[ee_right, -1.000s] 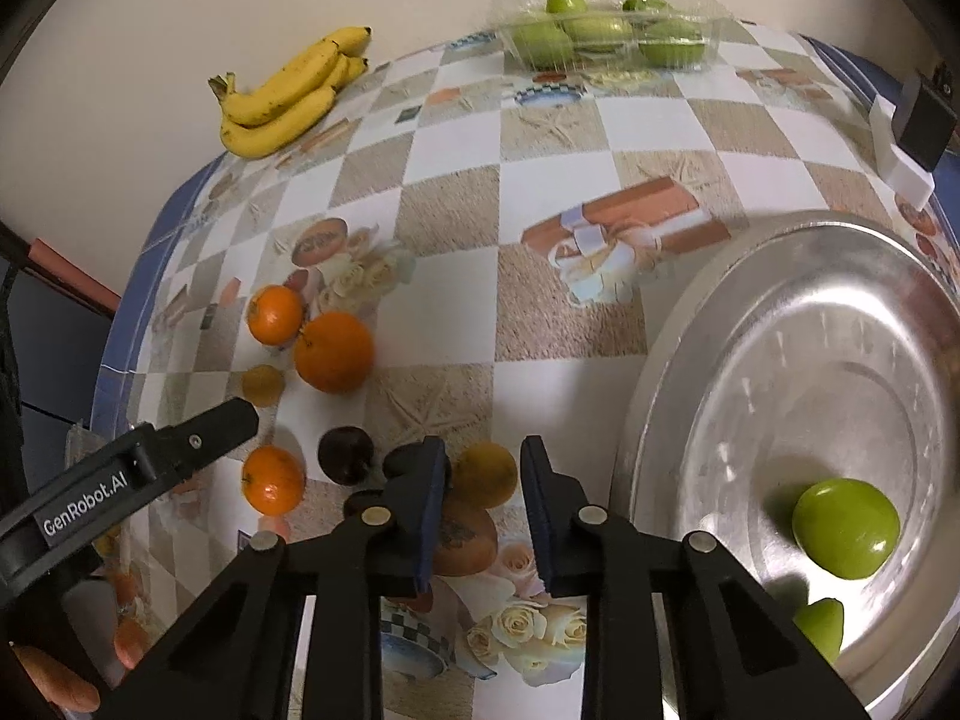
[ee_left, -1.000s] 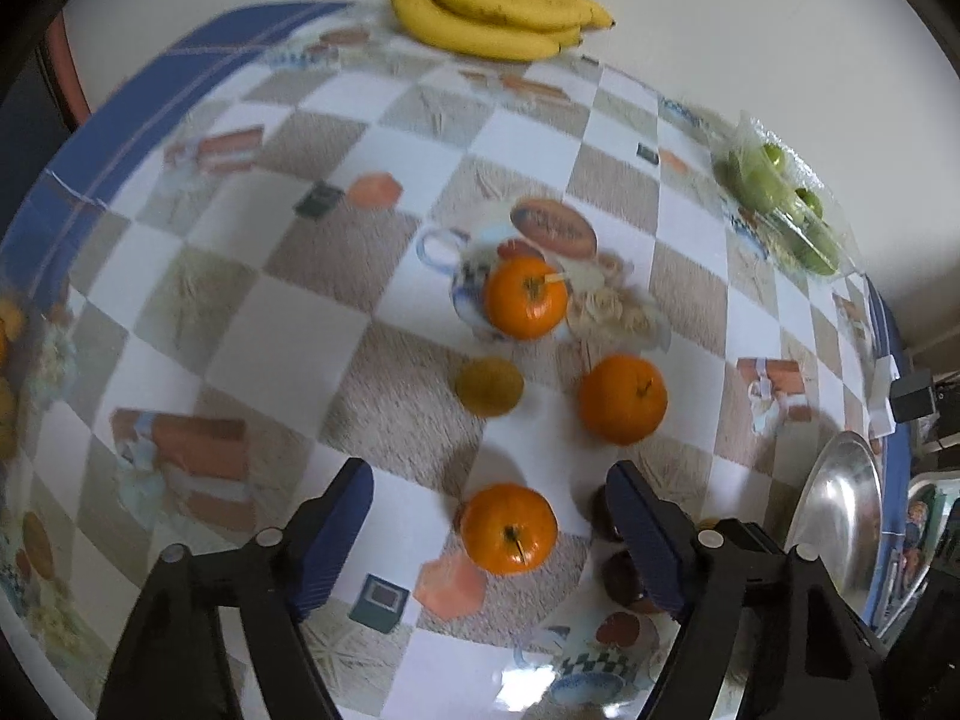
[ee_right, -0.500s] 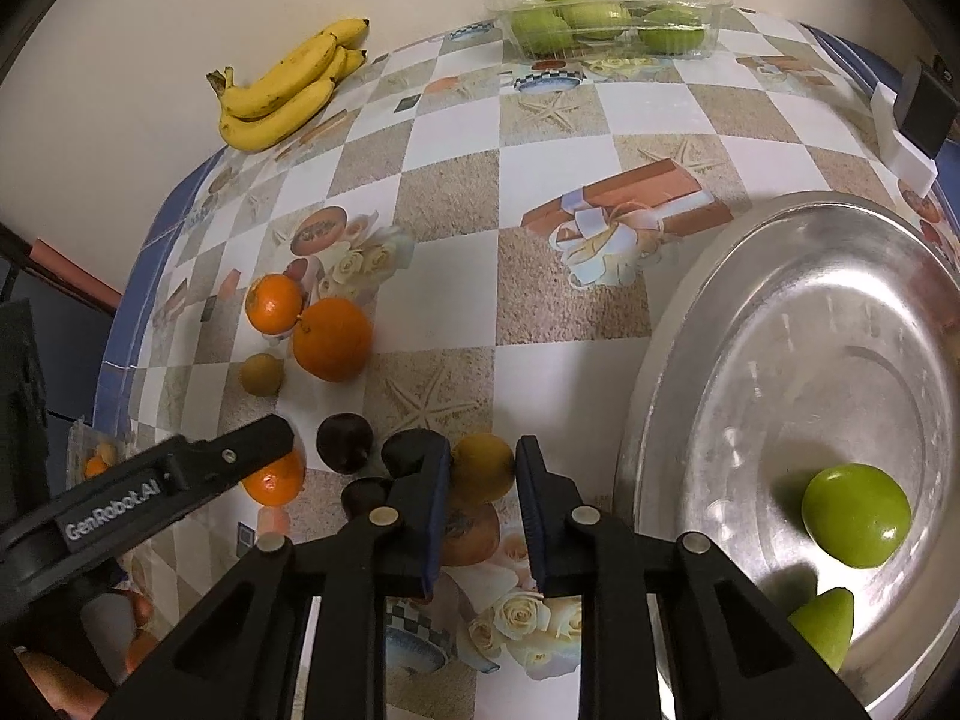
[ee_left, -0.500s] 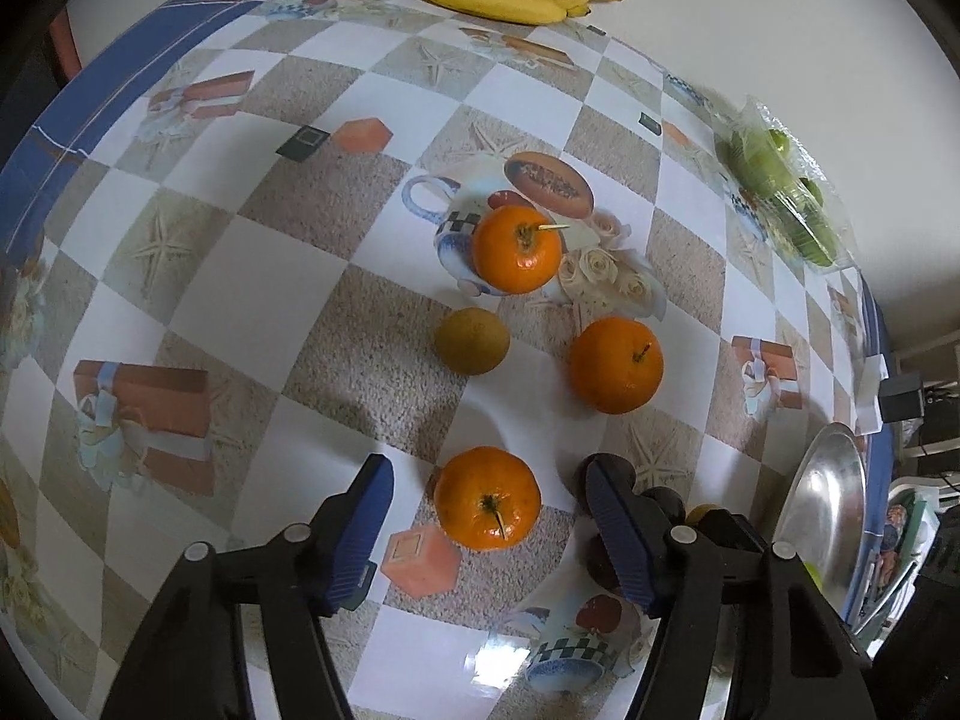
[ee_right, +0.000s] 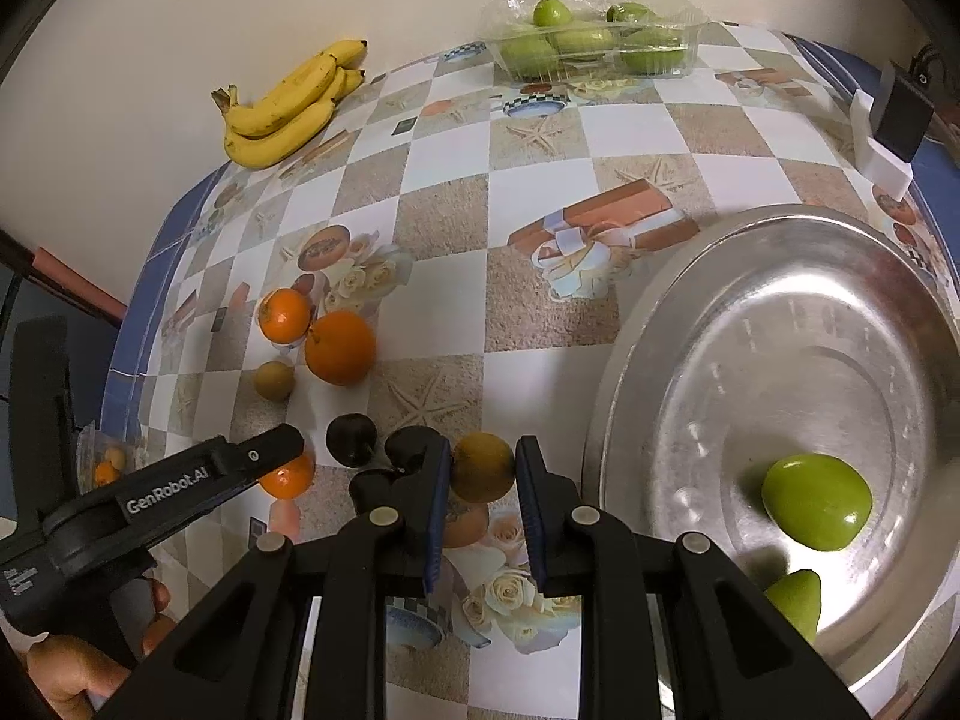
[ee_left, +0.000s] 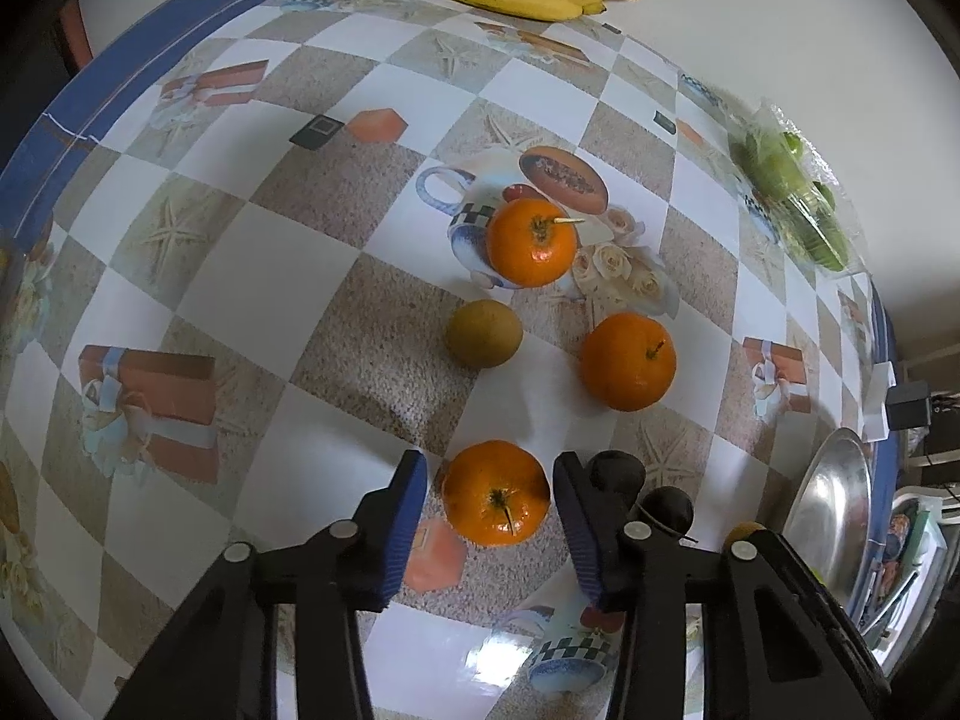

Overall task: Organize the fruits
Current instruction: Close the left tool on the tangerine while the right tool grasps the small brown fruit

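Observation:
My left gripper (ee_left: pixel 491 495) is open with its blue pads on either side of an orange mandarin (ee_left: pixel 495 493) on the tablecloth; small gaps show beside the fruit. My right gripper (ee_right: pixel 480 474) is shut on a yellow-brown round fruit (ee_right: pixel 483 467) just left of the steel tray (ee_right: pixel 660 324). The tray holds two green fruits (ee_right: pixel 816 501). Two more oranges (ee_left: pixel 627 360) (ee_left: pixel 531 243), a small brown fruit (ee_left: pixel 483 333) and two dark plums (ee_right: pixel 351 439) lie between.
A banana bunch (ee_right: pixel 282 108) lies at the far edge by the wall. A clear plastic box of green fruits (ee_right: pixel 591 39) stands at the back. A black and white block (ee_right: pixel 888 126) sits by the tray's far right.
My left gripper has moved forward and down around the near mandarin, and its jaws have narrowed. My right gripper has stayed shut on the yellow-brown fruit, nearly still.

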The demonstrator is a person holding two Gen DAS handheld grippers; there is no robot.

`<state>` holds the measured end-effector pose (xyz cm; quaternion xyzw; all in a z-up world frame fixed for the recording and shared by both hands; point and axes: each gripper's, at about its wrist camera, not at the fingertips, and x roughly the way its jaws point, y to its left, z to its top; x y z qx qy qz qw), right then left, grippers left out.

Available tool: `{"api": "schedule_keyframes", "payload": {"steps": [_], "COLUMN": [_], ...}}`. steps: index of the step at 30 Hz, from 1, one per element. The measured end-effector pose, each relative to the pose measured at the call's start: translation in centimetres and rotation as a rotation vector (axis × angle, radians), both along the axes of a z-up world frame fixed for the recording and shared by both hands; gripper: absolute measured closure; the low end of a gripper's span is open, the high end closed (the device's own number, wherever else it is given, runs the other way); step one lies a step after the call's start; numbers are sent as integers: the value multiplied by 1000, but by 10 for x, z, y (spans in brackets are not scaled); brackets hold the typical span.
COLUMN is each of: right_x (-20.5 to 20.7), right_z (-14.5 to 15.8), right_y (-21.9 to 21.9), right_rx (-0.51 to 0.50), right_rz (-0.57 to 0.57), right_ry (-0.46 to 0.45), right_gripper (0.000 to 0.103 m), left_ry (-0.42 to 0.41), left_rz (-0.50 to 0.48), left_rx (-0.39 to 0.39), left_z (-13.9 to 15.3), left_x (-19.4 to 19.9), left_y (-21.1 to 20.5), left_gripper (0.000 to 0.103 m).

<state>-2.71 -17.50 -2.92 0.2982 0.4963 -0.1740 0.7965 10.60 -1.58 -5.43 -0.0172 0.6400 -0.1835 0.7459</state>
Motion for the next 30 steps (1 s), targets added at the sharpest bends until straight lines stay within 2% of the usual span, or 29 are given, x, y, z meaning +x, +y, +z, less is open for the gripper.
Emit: {"api": "schedule_keyframes", "payload": {"steps": [6, 16, 30], "right_x": [-2, -7, -20], "right_z": [4, 9, 13], "right_y": [0, -3, -16], "right_rx": [2, 15, 25], "right_rz": [1, -11, -59], "right_ry": [-10, -29, -22], "right_gripper": [80, 80, 80], "left_ry": [-3, -22, -84], "left_rz": [-9, 2, 9], "left_rx": [8, 9, -7], "left_z": [0, 3, 24], "left_x": [-2, -2, -5], "left_y": [-3, -3, -6], "left_gripper": [63, 64, 64]}}
